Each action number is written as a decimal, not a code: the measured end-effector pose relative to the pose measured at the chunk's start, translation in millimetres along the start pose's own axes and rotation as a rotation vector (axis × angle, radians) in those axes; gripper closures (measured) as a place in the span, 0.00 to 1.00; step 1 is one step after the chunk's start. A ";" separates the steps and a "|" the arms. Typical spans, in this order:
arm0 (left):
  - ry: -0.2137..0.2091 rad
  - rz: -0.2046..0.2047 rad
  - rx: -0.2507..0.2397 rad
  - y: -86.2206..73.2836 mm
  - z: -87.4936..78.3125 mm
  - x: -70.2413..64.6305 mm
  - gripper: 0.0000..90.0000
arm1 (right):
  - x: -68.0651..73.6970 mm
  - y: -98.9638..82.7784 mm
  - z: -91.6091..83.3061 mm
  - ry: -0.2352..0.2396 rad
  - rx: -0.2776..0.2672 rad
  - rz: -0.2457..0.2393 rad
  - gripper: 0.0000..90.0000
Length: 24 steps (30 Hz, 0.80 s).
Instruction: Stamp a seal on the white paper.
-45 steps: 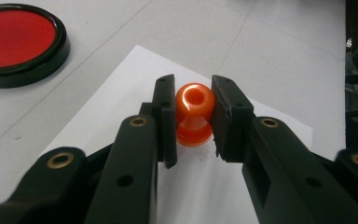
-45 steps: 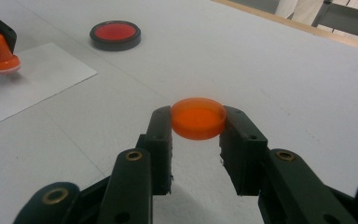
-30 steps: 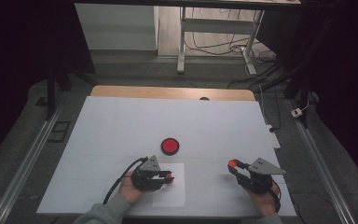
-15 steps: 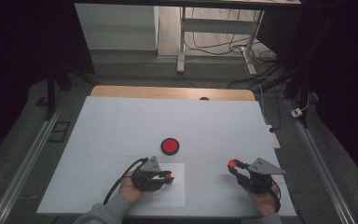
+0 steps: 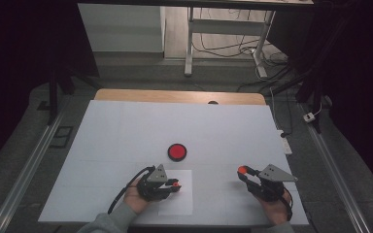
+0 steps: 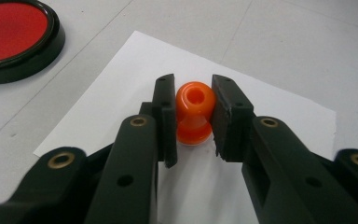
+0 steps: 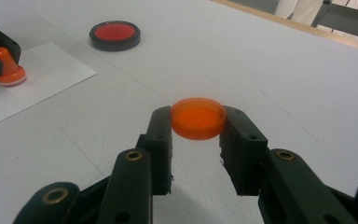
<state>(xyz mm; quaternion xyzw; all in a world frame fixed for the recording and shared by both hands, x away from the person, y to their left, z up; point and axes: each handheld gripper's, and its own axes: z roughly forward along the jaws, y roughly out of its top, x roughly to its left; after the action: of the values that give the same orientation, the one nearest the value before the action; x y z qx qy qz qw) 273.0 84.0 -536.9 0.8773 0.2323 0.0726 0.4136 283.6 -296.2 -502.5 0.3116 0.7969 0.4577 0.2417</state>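
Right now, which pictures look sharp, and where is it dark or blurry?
High view: table lit, surroundings nearly black. Left gripper view: orange stamp sharp, near fingers soft, red pad slightly blurred. Right gripper view: orange cap sharp, far edge hazy.

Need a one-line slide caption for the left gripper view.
Left gripper shut on an orange stamp standing on white paper, red ink pad at upper left.

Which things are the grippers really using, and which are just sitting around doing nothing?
In use:
- orange stamp, held by the left gripper, standing on the white paper
- orange cap, held by the right gripper
- red ink pad, probably

Just lying about:
- power strip at the table's edge
- cables on the floor
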 end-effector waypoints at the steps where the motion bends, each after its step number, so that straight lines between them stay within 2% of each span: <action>1: 0.004 0.002 -0.004 -0.3 0.2 -0.9 0.81 | 0.0 0.0 -0.1 0.000 0.000 -0.001 0.71; 11: 0.028 0.031 -0.008 -1.8 0.5 -4.5 0.81 | 0.4 0.1 -0.5 -0.001 -0.004 0.001 0.71; 15: 0.057 0.044 -0.015 -2.4 1.1 -9.4 0.81 | 0.8 0.3 -0.4 -0.002 -0.003 0.001 0.71; 24: 0.057 0.046 -0.015 -2.9 0.9 -9.1 0.81 | 0.8 0.4 -0.5 -0.002 -0.003 0.000 0.71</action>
<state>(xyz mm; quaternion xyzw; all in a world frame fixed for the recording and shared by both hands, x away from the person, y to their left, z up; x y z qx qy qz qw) 264.2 80.7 -539.1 0.8770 0.2230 0.1087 0.4115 282.8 -295.7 -502.0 0.3117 0.7959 0.4587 0.2430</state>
